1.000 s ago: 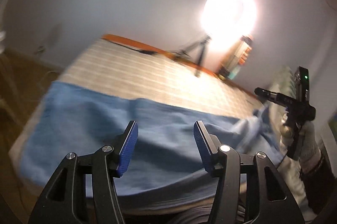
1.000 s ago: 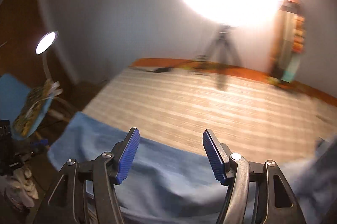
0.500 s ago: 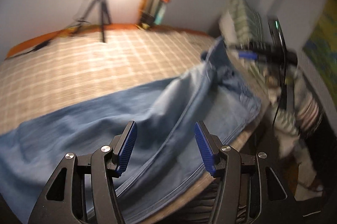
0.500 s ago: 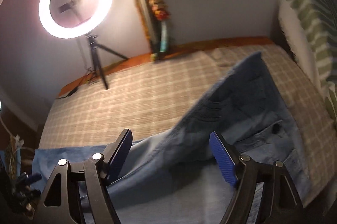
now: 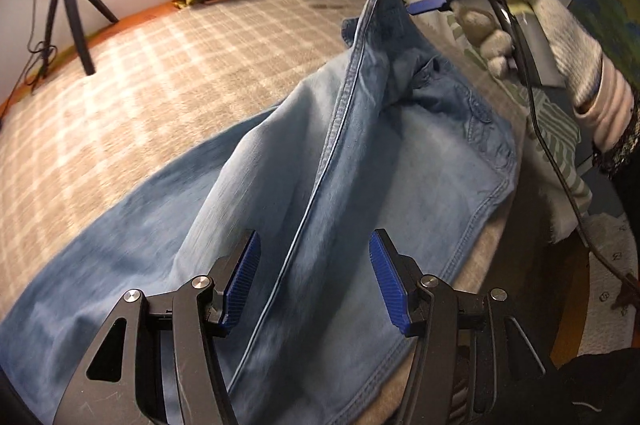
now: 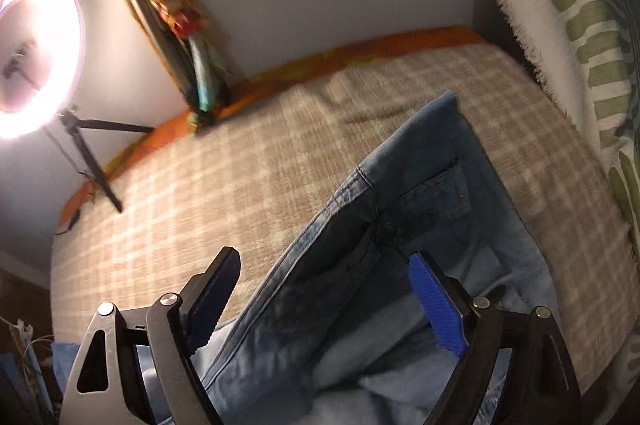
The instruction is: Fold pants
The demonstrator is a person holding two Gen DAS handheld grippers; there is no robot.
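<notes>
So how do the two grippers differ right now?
The right gripper stands wider open than the left gripper; its jaws have just been opening. The right gripper straddles a raised fold at the waist of the jeans; the left gripper sits over a leg seam. Both are open, pressing on nothing.
</notes>
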